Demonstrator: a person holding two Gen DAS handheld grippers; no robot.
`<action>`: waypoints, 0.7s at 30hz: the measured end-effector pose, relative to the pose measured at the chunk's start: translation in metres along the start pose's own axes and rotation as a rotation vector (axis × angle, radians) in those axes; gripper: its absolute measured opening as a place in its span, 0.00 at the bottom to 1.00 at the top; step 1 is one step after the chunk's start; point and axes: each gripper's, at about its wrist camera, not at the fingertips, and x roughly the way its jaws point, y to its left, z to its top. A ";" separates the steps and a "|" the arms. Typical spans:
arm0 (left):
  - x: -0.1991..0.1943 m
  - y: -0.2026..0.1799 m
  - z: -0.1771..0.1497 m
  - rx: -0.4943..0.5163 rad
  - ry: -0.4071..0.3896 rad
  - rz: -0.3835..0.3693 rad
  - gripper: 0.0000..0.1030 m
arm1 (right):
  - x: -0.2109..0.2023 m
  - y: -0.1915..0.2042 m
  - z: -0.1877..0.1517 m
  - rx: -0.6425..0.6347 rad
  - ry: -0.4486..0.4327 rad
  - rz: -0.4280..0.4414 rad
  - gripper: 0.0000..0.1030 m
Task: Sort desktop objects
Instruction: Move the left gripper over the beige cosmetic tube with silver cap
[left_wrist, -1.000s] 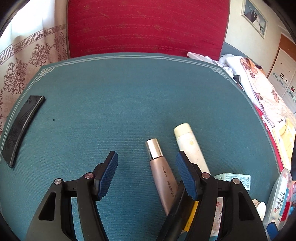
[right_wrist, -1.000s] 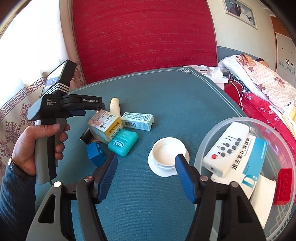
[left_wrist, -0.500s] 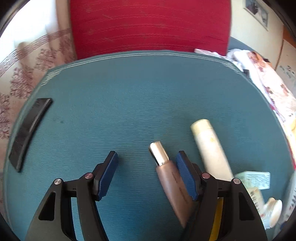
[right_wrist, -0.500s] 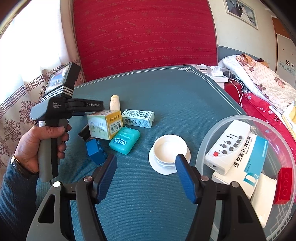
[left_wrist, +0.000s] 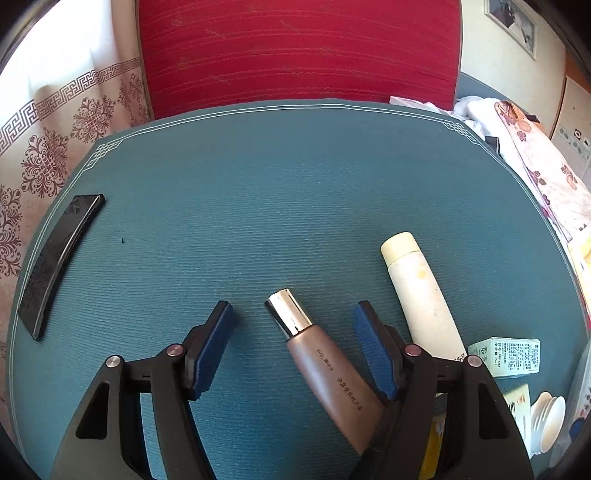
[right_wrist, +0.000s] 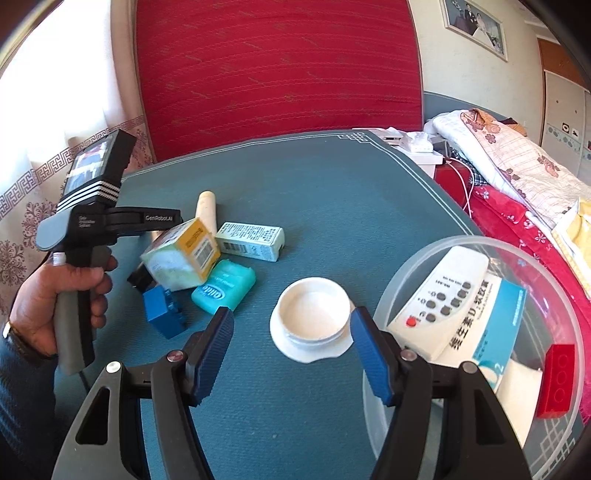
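Writing: "Glide" showing on teal case (right_wrist: 224, 288); "GenRobot.AI" on left gripper (left_wrist: 291, 325) body | Containers: clear bowl (right_wrist: 417, 258) holding white remote (right_wrist: 439, 299), blue-white box (right_wrist: 491, 321), red brick (right_wrist: 557, 380) | Grippers: left spreading over brown tube (left_wrist: 328, 373), pads untouching; right gripper (right_wrist: 291, 328) gaping before white jar (right_wrist: 314, 310) | Nearby: cream tube (left_wrist: 421, 291), yellow box (right_wrist: 181, 258) lying on teal mat (left_wrist: 258, 203)

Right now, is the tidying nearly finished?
Not yet. The bowl already holds a remote, a box and a red brick. Both grippers are open; the left gripper straddles a brown tube. The jar, boxes and comb remain.
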 end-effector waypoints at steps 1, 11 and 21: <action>0.000 0.000 0.000 -0.002 0.000 -0.001 0.69 | 0.003 0.000 0.001 -0.003 0.003 -0.004 0.68; 0.002 -0.003 0.002 -0.003 -0.003 -0.002 0.69 | 0.032 0.004 0.012 -0.100 0.038 -0.049 0.68; 0.002 -0.003 0.000 0.003 -0.009 -0.004 0.70 | 0.048 0.005 0.012 -0.146 0.090 0.000 0.68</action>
